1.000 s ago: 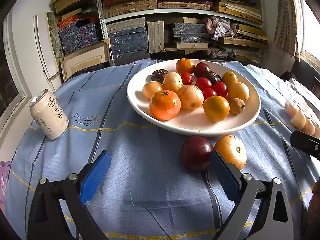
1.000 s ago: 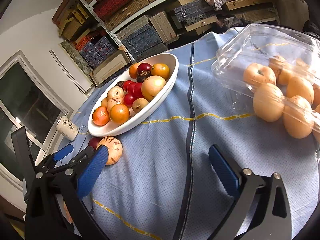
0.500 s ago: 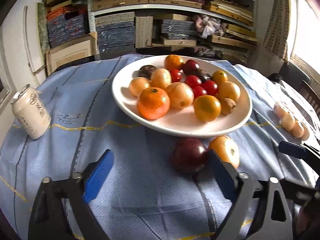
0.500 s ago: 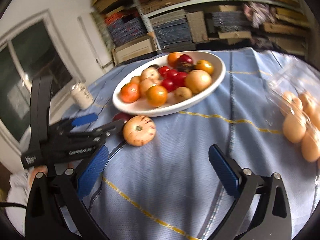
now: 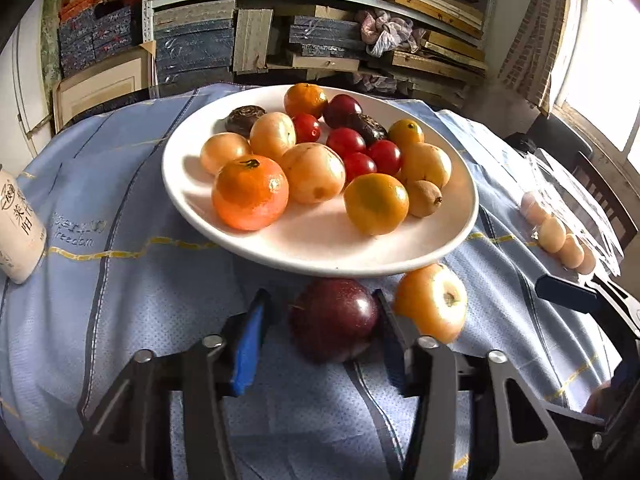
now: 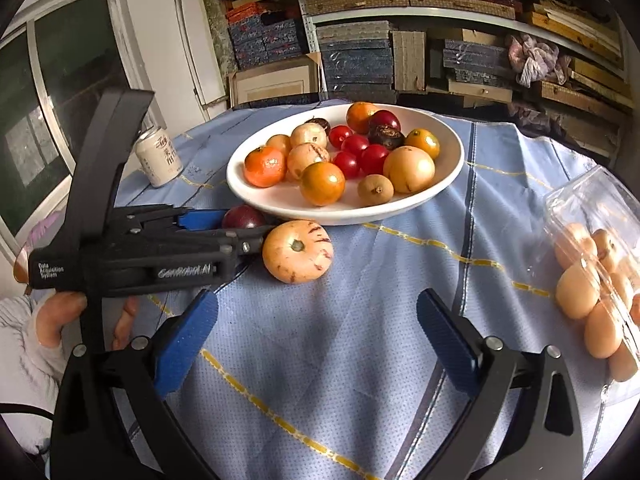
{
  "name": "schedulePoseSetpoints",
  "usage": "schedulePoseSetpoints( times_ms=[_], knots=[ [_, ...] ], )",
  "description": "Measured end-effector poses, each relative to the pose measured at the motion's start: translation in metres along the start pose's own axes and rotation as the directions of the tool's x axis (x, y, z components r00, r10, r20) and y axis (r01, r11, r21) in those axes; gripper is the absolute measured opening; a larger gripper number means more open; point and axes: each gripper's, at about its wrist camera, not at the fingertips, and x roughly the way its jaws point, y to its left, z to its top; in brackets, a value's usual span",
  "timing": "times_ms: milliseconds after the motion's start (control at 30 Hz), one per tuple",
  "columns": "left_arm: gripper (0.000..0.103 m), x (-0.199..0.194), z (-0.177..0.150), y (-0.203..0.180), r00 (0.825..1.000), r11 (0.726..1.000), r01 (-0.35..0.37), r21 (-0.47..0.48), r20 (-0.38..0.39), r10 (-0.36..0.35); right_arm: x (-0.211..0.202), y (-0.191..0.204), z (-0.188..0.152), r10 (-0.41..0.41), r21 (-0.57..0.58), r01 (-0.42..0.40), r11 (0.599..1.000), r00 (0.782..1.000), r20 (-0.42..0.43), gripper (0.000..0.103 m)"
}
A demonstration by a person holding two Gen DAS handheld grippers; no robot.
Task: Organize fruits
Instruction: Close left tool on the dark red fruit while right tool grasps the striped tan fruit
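Note:
A white plate (image 5: 460, 216) (image 6: 448, 184) holds several oranges, pale yellow fruits and red cherry tomatoes. A dark purple fruit (image 5: 334, 318) (image 6: 243, 217) lies on the blue cloth just in front of the plate. A yellow striped fruit (image 5: 434, 302) (image 6: 298, 250) lies right beside it. My left gripper (image 5: 320, 340) (image 6: 236, 226) is open with its jaws on either side of the purple fruit; the right pad looks close to or touching it. My right gripper (image 6: 318, 332) is open and empty above bare cloth, nearer than the striped fruit.
A drink can (image 5: 18, 228) (image 6: 159, 157) stands left of the plate. A clear plastic box of pale fruits (image 6: 600, 272) (image 5: 560, 236) lies at the right. Shelves of stacked boxes (image 5: 320, 20) stand behind the table.
My left gripper has moved forward and narrowed around the purple fruit. My right gripper has swung left, bringing the plate and the left gripper to the middle of its view.

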Motion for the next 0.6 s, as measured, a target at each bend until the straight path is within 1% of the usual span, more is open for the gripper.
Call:
schedulePoseSetpoints(
  times_ms=[33, 100, 133, 167, 233, 333, 400, 433, 467, 533, 600],
  knots=[
    [0.039, -0.001, -0.002, -0.002, 1.000, 1.000, 0.007, 0.006, -0.001, -0.007, 0.001, 0.001, 0.001, -0.005, -0.002, 0.005, 1.000, 1.000, 0.001, 0.095],
    [0.039, -0.008, -0.006, -0.005, 0.999, 0.999, -0.035, 0.027, 0.022, 0.034, 0.003, 0.002, 0.002, -0.009, -0.007, 0.009, 1.000, 1.000, 0.001, 0.091],
    [0.039, -0.013, -0.006, -0.005, 0.999, 0.999, -0.040, 0.033, 0.036, 0.039, 0.006, 0.005, 0.004, -0.010, -0.015, 0.010, 1.000, 1.000, -0.006, 0.087],
    [0.039, -0.019, -0.006, -0.003, 0.999, 0.999, -0.030, 0.025, 0.046, 0.029, 0.010, 0.008, 0.006, -0.012, -0.025, 0.012, 1.000, 1.000, -0.016, 0.085],
    [0.039, -0.031, -0.005, 0.003, 0.998, 1.000, -0.010, 0.001, 0.061, 0.010, 0.016, 0.013, 0.010, -0.015, -0.042, 0.014, 0.999, 1.000, -0.024, 0.084],
    [0.039, -0.045, -0.001, 0.010, 0.994, 0.998, -0.057, -0.008, 0.097, 0.057, 0.032, 0.025, 0.020, -0.021, -0.079, 0.017, 0.997, 0.999, -0.046, 0.083],
    [0.039, -0.048, 0.000, 0.015, 0.994, 0.998, -0.047, -0.031, 0.100, 0.050, 0.043, 0.030, 0.024, -0.024, -0.101, 0.017, 0.995, 0.997, -0.073, 0.071],
    [0.039, -0.048, 0.000, 0.017, 0.994, 0.998, -0.042, -0.041, 0.098, 0.046, 0.048, 0.032, 0.025, -0.027, -0.111, 0.018, 0.994, 0.996, -0.086, 0.058],
    [0.039, -0.047, 0.000, 0.019, 0.994, 0.998, -0.040, -0.047, 0.095, 0.045, 0.052, 0.032, 0.026, -0.053, -0.116, 0.042, 0.992, 0.995, -0.089, 0.045],
    [0.039, -0.046, 0.000, 0.021, 0.995, 0.998, -0.040, -0.056, 0.088, 0.045, 0.053, 0.027, 0.028, -0.030, -0.092, 0.022, 0.996, 0.995, -0.095, 0.045],
    [0.039, -0.045, 0.000, 0.022, 0.996, 0.997, -0.036, -0.062, 0.083, 0.041, 0.050, 0.024, 0.027, -0.029, -0.076, 0.023, 0.997, 0.996, -0.085, 0.044]
  ],
)
